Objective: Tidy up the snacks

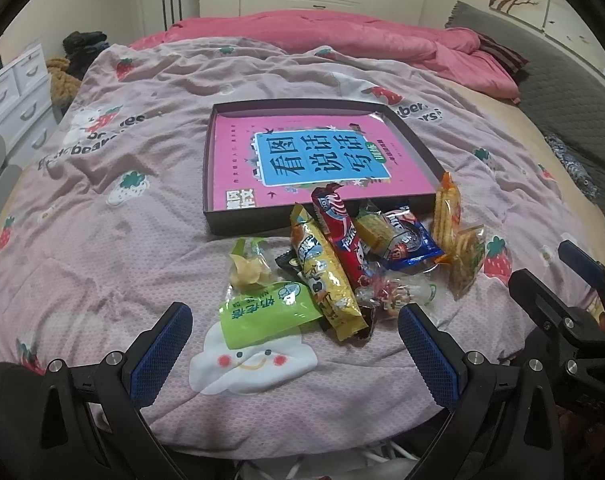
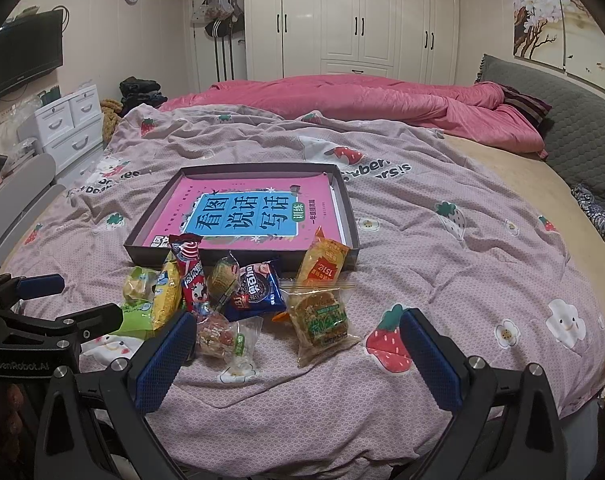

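Snacks (image 2: 238, 300) lie in a loose heap on a pink strawberry-print quilt (image 2: 442, 248) spread over a bed, just in front of a shallow dark tray (image 2: 352, 216) that holds a pink book (image 2: 242, 212) with blue lettering. At the heap's left sits a green packet (image 1: 258, 312), then a yellow stick pack (image 1: 326, 276), a red stick pack (image 1: 340, 236) leaning on the tray's near wall, a blue biscuit pack (image 2: 256, 290), and at the right a clear bag of crackers (image 2: 322, 318). Behind the quilt a pink duvet (image 2: 362, 96) is bunched before white wardrobes (image 2: 354, 16); white drawers (image 2: 68, 120) and a television (image 2: 20, 60) stand at the left. Left gripper (image 1: 294, 344) and right gripper (image 2: 298, 350) both hover spread wide, holding nothing
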### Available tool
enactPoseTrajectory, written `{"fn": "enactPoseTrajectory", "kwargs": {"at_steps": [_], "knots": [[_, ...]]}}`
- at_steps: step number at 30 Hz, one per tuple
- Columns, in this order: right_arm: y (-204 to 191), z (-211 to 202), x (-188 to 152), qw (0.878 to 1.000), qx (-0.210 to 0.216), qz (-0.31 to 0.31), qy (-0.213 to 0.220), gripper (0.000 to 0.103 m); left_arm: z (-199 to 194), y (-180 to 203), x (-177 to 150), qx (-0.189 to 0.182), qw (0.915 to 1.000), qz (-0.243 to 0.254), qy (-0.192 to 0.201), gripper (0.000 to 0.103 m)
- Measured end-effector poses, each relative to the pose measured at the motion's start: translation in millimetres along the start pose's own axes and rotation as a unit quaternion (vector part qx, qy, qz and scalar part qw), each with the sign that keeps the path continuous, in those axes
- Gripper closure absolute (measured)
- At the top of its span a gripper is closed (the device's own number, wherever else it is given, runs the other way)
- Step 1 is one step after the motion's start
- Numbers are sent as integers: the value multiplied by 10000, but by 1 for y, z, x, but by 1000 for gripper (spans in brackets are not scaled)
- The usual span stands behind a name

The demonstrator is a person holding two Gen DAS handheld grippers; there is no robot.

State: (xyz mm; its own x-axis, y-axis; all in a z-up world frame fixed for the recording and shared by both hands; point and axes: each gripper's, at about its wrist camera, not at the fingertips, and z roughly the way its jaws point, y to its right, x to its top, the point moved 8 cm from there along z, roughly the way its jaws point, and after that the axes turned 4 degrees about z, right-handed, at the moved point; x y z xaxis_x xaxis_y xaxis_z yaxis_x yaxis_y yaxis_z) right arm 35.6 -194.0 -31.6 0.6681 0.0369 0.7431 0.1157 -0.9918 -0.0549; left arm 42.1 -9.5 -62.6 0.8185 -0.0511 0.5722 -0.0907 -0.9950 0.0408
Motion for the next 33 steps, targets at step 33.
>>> {"fn": "enactPoseTrajectory", "kwargs": {"at_steps": [33], "knots": [[0, 0, 0, 10000, 1, 10, -6, 0, -2, 5, -1, -81, 9999, 96, 4, 1]]}}
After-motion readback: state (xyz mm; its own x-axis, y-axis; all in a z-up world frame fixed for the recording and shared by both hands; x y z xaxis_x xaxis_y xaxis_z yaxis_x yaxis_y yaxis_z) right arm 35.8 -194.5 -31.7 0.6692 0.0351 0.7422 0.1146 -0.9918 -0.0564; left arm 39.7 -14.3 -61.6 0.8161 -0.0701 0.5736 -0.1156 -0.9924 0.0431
